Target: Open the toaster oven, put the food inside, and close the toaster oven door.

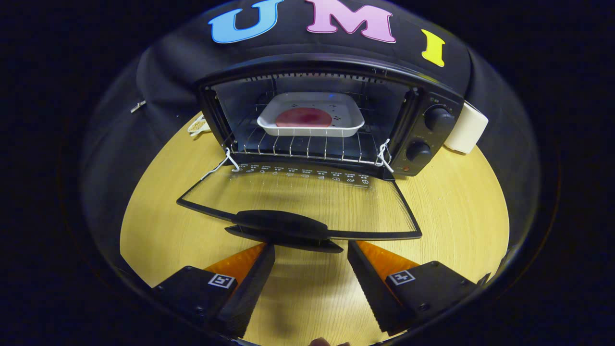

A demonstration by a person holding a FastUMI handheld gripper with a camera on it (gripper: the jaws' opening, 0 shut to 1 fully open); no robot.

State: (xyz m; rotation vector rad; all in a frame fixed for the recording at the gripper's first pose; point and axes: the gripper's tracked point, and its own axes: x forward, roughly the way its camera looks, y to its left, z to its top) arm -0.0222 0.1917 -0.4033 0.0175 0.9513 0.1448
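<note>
We are looking along our gripper (pixel 311 250) at a black toaster oven (pixel 331 115) that is sitting on a round wooden surface (pixel 447 211). The fingers (pixel 254 274) are standing wide apart and are holding nothing. The oven's glass door (pixel 298 202) is lying all the way open, flat over the wood, and its dark handle (pixel 283 228) is sitting just ahead of the fingertips, between them. We cannot tell if the tips are touching the handle, because it is covering the very ends of them. Inside the oven, a white tray (pixel 312 120) is resting on the wire rack (pixel 307 146), and a round reddish piece of food (pixel 303 117) is lying in the tray. We cannot make out what kind of food it is. Small marks are running along the door near the hinge, but they are too tiny to read. Two round knobs (pixel 438 117) are sitting on the oven's right side. Behind that side, a pale rounded thing (pixel 466 129) is peeking out, mostly hidden by the oven. On the other side, a small pale thing (pixel 198 126) is lying on the wood, half hidden too. Down between the fingers, a tiny bit of a hand (pixel 326 342) is showing, cut off.
</note>
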